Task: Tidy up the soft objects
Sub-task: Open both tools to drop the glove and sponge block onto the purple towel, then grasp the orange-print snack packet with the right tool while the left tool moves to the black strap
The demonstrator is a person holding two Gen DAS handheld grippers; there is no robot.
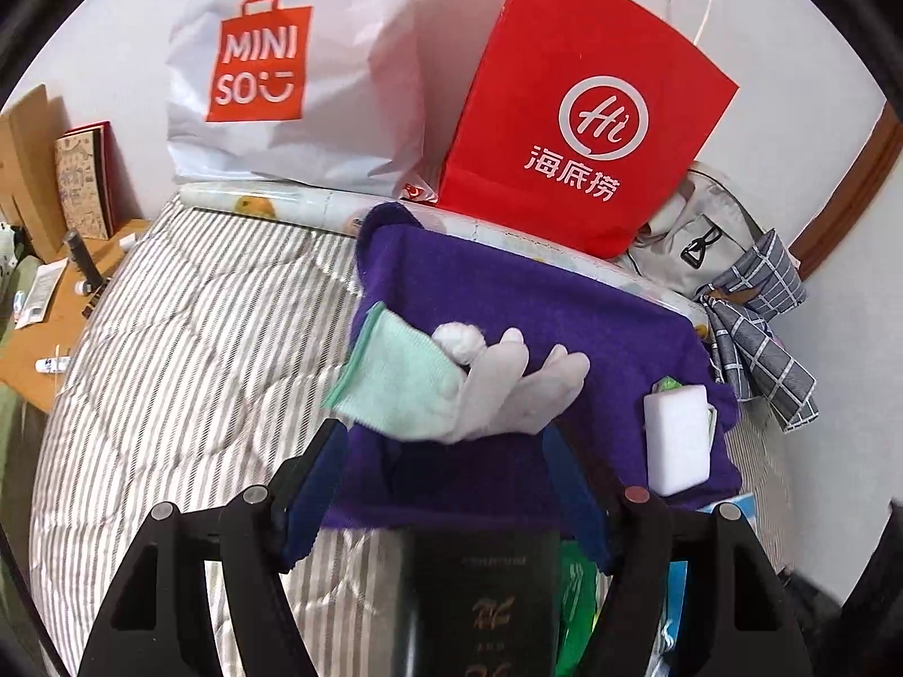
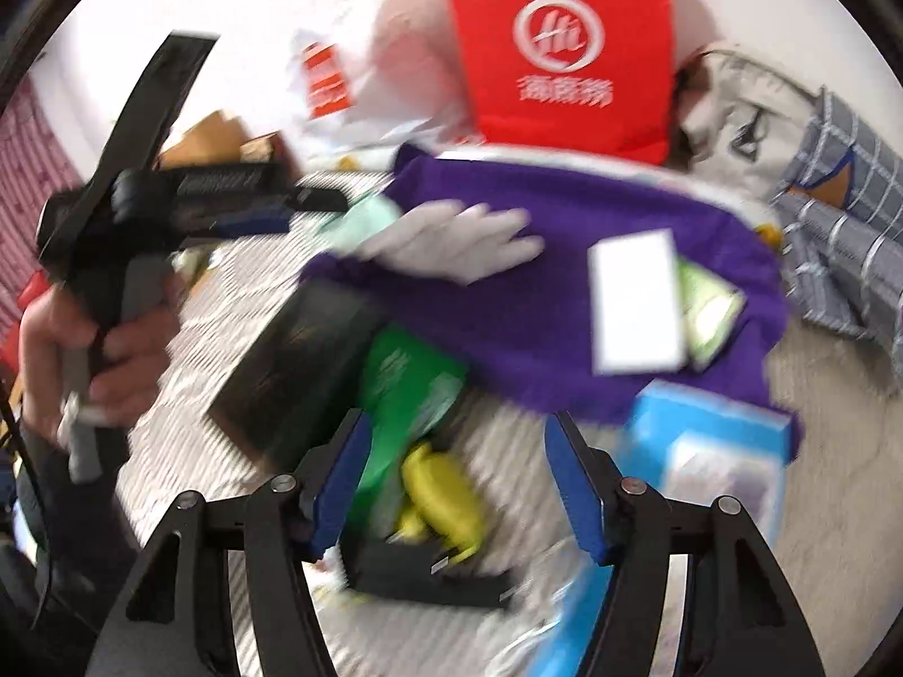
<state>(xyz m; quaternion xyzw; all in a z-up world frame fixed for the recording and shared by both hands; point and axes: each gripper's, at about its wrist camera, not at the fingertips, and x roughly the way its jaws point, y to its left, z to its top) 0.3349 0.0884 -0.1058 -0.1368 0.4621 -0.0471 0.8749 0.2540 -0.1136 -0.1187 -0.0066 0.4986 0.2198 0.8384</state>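
Both grippers, left gripper [image 1: 446,451] and right gripper [image 2: 460,451], have jaws wide open, empty, above purple cloth [image 1: 564,310] bearing white glove [image 1: 508,389].

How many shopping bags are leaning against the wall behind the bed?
2. The white Miniso bag stands on the left, and the red paper bag is beside it on the right. Others could be hidden behind them.

white bag [image 1: 293,84]: "MINISO" | red bag [image 1: 581,113]: "Hi", "海底捞"

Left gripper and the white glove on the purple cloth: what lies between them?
In the left wrist view, only purple cloth lies between the open left gripper and the white glove.
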